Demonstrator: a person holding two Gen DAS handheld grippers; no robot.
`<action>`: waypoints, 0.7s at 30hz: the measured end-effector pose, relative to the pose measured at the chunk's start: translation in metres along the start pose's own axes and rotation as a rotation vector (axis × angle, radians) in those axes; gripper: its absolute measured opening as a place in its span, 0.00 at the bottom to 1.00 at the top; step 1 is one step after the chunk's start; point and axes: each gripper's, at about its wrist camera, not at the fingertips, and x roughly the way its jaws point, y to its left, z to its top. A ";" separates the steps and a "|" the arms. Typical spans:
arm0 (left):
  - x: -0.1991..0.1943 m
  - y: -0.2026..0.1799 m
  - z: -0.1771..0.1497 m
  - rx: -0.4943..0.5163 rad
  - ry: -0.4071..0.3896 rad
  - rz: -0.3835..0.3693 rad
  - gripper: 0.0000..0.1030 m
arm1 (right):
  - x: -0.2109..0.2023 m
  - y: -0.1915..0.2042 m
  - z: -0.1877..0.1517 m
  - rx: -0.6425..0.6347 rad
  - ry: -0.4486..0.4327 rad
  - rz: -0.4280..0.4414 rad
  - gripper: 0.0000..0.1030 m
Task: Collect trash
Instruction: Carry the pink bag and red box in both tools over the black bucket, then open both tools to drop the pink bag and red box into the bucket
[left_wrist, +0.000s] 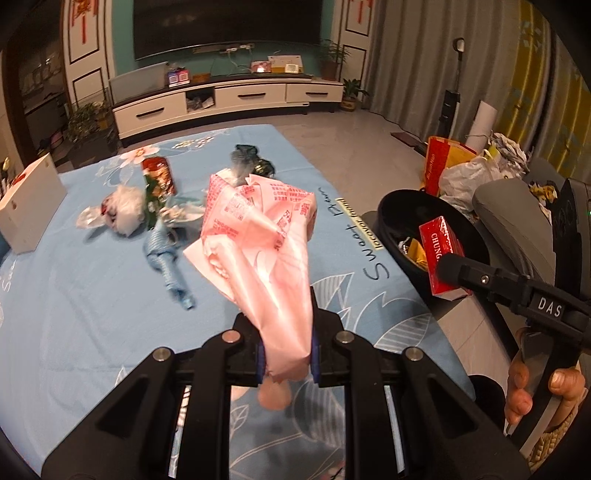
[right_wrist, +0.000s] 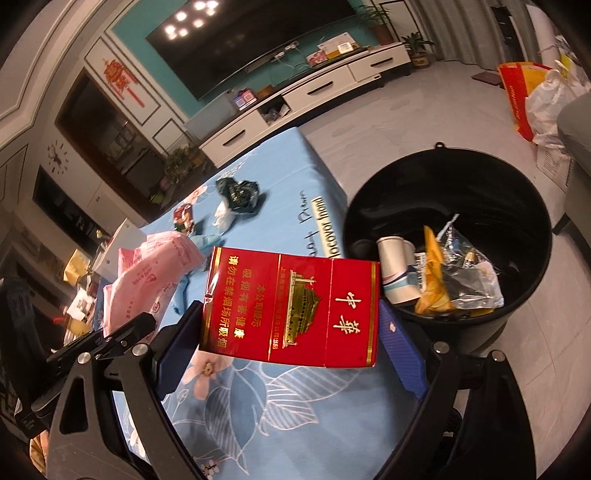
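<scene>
Already loaded: left gripper pinches pink bag above the table's right edge; right gripper, spread wide, clamps red carton near bin, likely for dropping.

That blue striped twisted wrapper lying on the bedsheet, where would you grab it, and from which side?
Probably at the narrow twisted waist of the blue striped wrapper, coming from above with the fingers across its length. It lies flat and stretched out on the blue sheet, so the thin middle fits between the fingers, clear of the clutter at its far end.
</scene>
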 end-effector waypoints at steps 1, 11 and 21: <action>0.002 -0.004 0.002 0.009 0.001 -0.004 0.18 | -0.001 -0.003 0.001 0.006 -0.003 -0.003 0.87; 0.023 -0.040 0.018 0.082 0.018 -0.037 0.18 | -0.011 -0.038 0.009 0.083 -0.047 -0.040 0.87; 0.044 -0.078 0.038 0.160 0.013 -0.102 0.18 | -0.020 -0.072 0.013 0.146 -0.078 -0.094 0.87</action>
